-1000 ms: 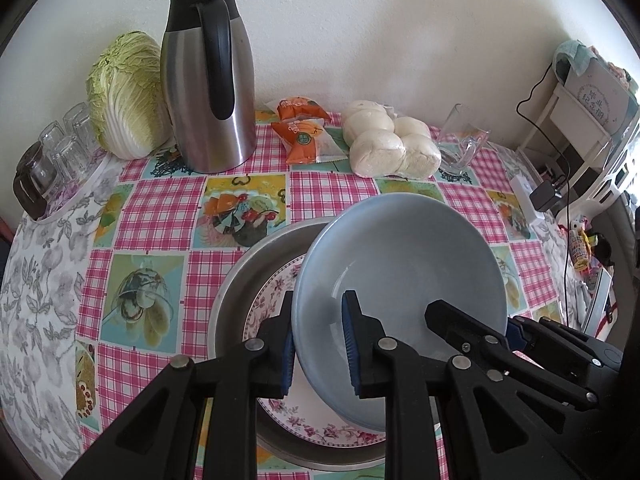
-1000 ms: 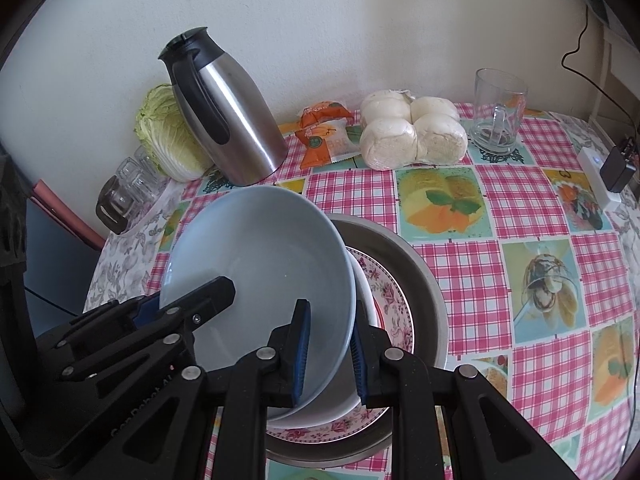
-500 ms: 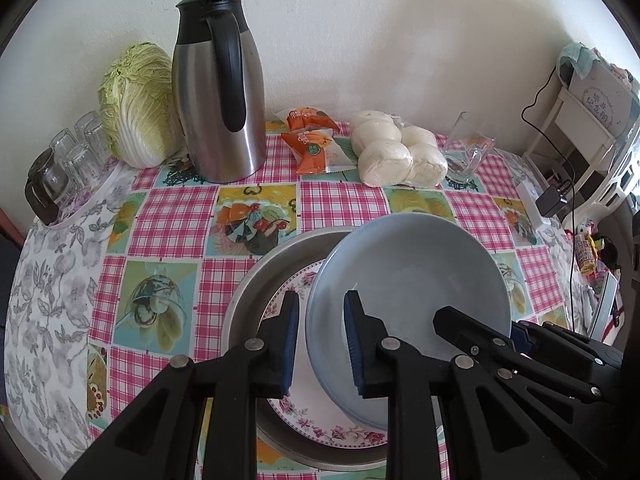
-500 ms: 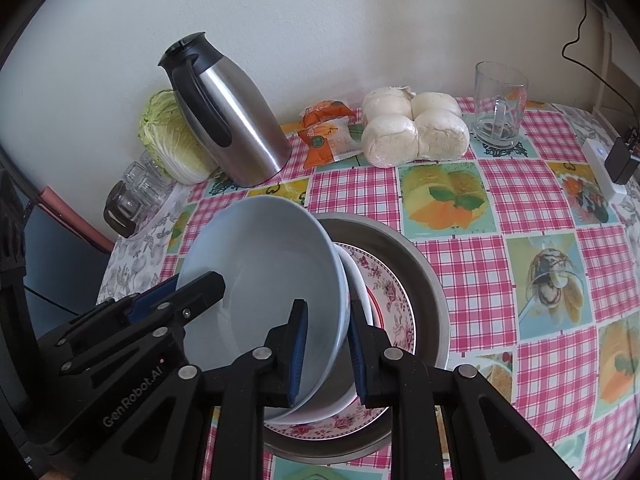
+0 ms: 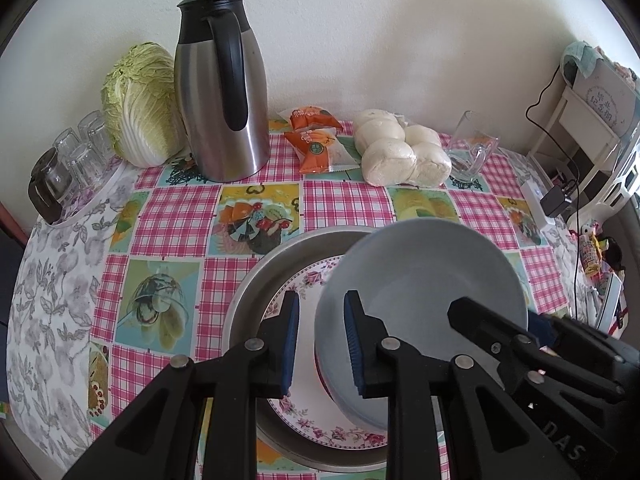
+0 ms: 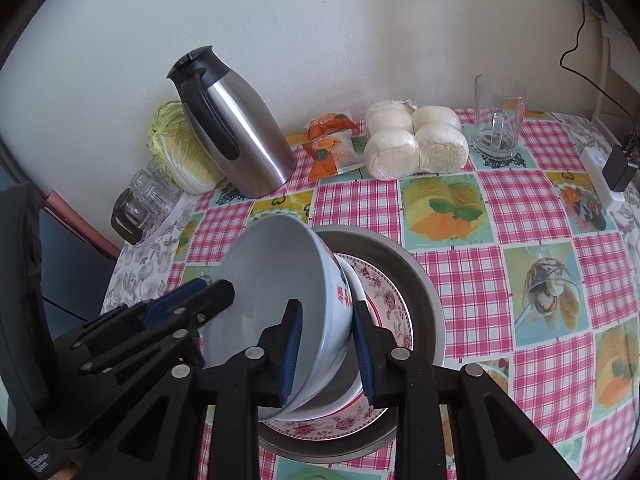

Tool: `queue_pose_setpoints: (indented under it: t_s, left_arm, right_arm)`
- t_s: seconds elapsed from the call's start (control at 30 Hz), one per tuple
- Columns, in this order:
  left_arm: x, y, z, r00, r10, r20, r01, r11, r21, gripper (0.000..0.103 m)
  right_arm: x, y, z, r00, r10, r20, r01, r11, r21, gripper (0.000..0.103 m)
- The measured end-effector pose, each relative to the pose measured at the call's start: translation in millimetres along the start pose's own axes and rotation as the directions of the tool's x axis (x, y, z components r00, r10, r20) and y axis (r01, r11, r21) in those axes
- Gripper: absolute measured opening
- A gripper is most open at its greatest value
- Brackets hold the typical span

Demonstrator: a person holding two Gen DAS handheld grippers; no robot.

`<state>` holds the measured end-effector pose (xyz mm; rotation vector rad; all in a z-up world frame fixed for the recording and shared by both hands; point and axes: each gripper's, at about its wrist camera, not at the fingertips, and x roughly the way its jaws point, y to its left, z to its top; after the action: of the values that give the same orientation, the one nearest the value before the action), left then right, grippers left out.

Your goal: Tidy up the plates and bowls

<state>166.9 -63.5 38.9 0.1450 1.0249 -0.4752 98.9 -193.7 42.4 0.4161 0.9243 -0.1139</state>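
A pale blue bowl (image 5: 424, 280) (image 6: 276, 272) leans tilted on a white bowl with a red rim (image 6: 350, 396). That white bowl sits on a floral plate (image 6: 384, 300) (image 5: 296, 296) inside a metal basin (image 6: 424, 288) (image 5: 256, 280). My left gripper (image 5: 322, 340) (image 6: 200, 296) is shut on the blue bowl's rim, one pad inside and one outside. My right gripper (image 6: 326, 356) (image 5: 516, 324) straddles the opposite wall. Its jaws are opening, and the outer pad stands just off the bowl.
At the back stand a steel thermos jug (image 5: 220, 92), a cabbage (image 5: 140, 108), upturned glasses (image 5: 76, 152), orange snack packets (image 5: 316, 140), bagged white buns (image 5: 400, 152) and a glass mug (image 5: 472, 148). A white power strip with a charger (image 5: 536, 200) lies at the right edge.
The right gripper's jaws have spread wider around the bowl wall. The blue bowl now leans more steeply. The left gripper's grip on the rim looks unchanged.
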Motion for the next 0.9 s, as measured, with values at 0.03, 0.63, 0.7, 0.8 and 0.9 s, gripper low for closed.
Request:
queue_pose_setpoints:
  t_s: [0.03, 0.63, 0.7, 0.8, 0.9]
  left_arm:
    - [1, 0, 0, 1.000, -0.003, -0.002, 0.003, 1.000, 0.002, 0.024]
    - [2, 1, 1, 1.000, -0.001, -0.007, 0.001, 1.000, -0.017, 0.030]
    - [1, 1, 1, 1.000, 0.002, -0.008, -0.002, 1.000, -0.023, 0.030]
    - [-4, 1, 1, 1.000, -0.005, -0.001, 0.005, 0.999, -0.035, 0.030]
    - [-9, 2, 0, 1.000, -0.006, 0.003, 0.006, 0.999, -0.048, 0.039]
  right_arm:
    - [-2, 1, 0, 1.000, -0.022, 0.015, 0.022, 1.000, -0.008, 0.048]
    - [16, -41, 3, 0.998, -0.056, -0.031, 0.059, 0.993, 0.101, 0.055]
    - [15, -37, 3, 0.997, -0.077, -0.031, 0.080, 0.993, 0.086, 0.055]
    - [10, -35, 3, 0.997, -0.080, -0.024, 0.081, 0.994, 0.072, 0.056]
    - [5, -33, 3, 0.996, -0.088, -0.023, 0.089, 0.995, 0.052, 0.067]
